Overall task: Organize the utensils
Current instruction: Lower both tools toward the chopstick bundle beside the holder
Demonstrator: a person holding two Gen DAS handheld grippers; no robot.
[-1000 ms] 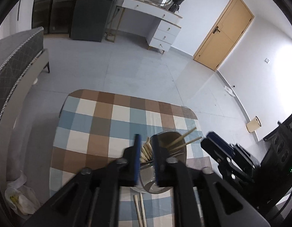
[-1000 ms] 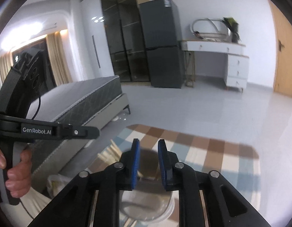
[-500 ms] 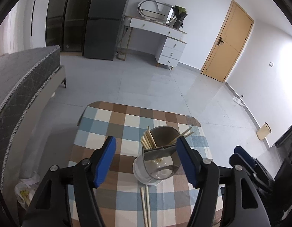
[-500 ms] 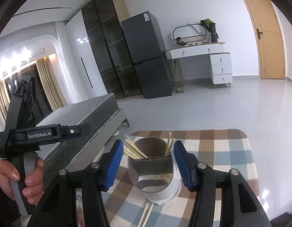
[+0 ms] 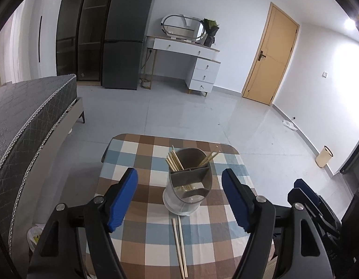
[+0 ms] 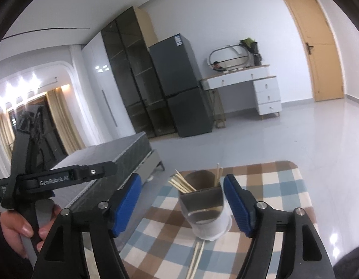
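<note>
A grey divided utensil holder [image 5: 188, 181] stands on the checkered table [image 5: 142, 158], with several chopsticks [image 5: 173, 161] standing in its back compartments. It also shows in the right wrist view [image 6: 204, 205]. A loose pair of chopsticks [image 5: 179, 244] lies flat on the cloth in front of the holder, also seen in the right wrist view [image 6: 195, 260]. My left gripper [image 5: 179, 197] is open and empty, held above and in front of the holder. My right gripper [image 6: 182, 205] is open and empty, also short of the holder.
The small table has rounded corners and floor all round it. A grey bed [image 5: 23, 121] lies to the left. A fridge [image 5: 126, 37], a white dresser [image 5: 191, 58] and a door [image 5: 270, 60] stand at the far wall. A plastic bag [image 5: 36, 234] lies on the floor at left.
Both grippers went from nearly shut to wide open and pulled back and up from the holder. The holder and the loose chopsticks now show in full.
</note>
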